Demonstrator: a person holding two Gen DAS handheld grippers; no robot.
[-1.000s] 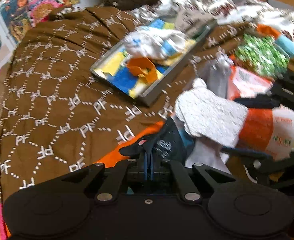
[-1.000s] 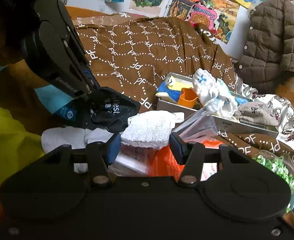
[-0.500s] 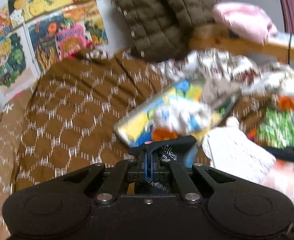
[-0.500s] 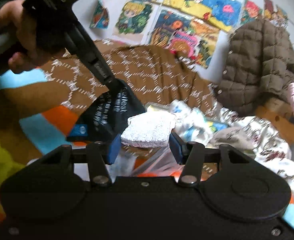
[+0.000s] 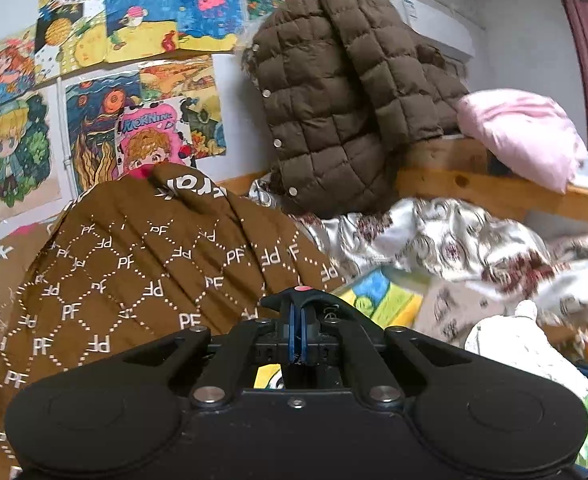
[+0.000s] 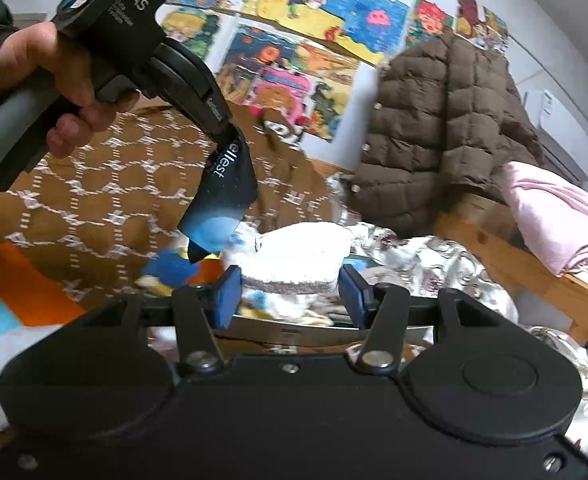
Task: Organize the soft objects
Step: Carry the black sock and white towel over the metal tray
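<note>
My left gripper (image 5: 297,320) is shut on a black and blue cloth pouch (image 6: 224,196), which hangs from its tips in the right wrist view; from the left wrist view the pouch is mostly hidden under the fingers. My right gripper (image 6: 290,290) is shut on a white fluffy cloth (image 6: 300,256), held above the metal tray (image 6: 294,330). The white cloth also shows at the lower right of the left wrist view (image 5: 522,344). The tray (image 5: 378,300) holds colourful cloths.
A brown patterned blanket (image 5: 142,272) covers the bed on the left. A brown quilted jacket (image 5: 346,100) hangs at the back over a wooden rail (image 5: 494,184) with a pink cloth (image 5: 522,132). A silvery patterned sheet (image 5: 434,236) lies behind the tray.
Both grippers have lifted with their cloths, off the pile and up over the tray. The views now tilt toward the wall and jacket.
</note>
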